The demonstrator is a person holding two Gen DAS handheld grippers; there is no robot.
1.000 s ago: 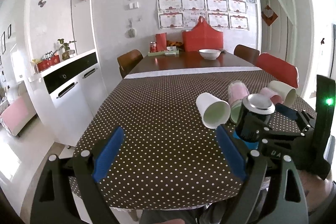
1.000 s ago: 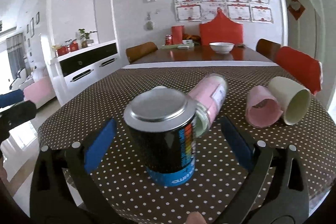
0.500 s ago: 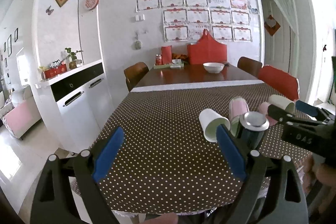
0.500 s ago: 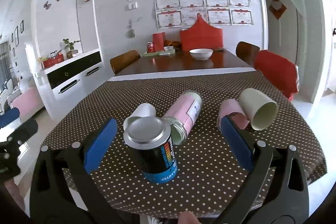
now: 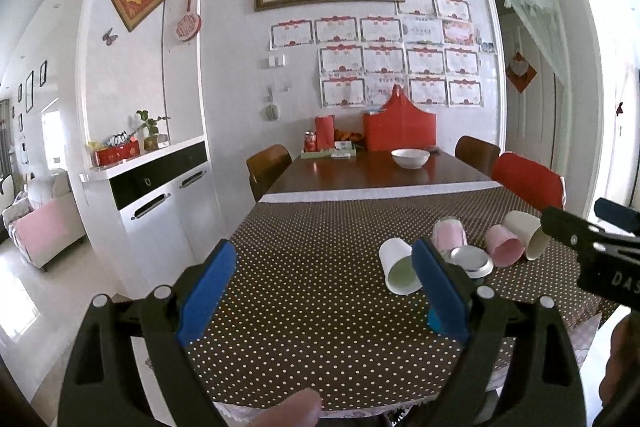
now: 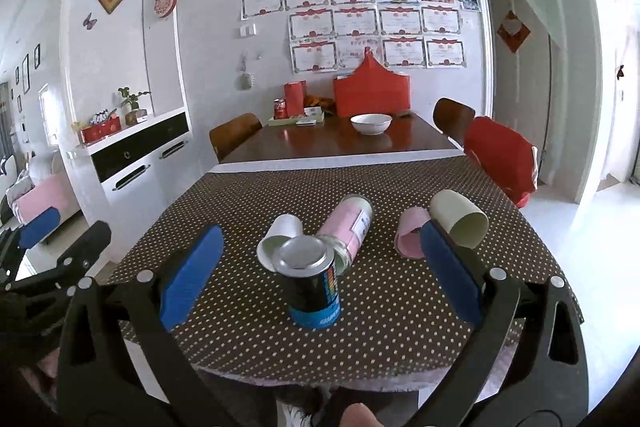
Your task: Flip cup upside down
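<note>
A black and blue cup stands on the dotted tablecloth with its silver flat end up. In the left wrist view only its silver top shows behind my finger. A white paper cup, a pink tumbler, a pink cup and a cream cup lie on their sides behind it. My right gripper is open and empty, drawn back from the black cup. My left gripper is open and empty, left of the cups.
The bare wooden far half of the table holds a white bowl, a red can and red boxes. Chairs stand at both sides, one with a red cover. A white sideboard stands at the left.
Both grippers have pulled back and up from the table. The black and blue cup stays standing, free of the right gripper's open fingers.
</note>
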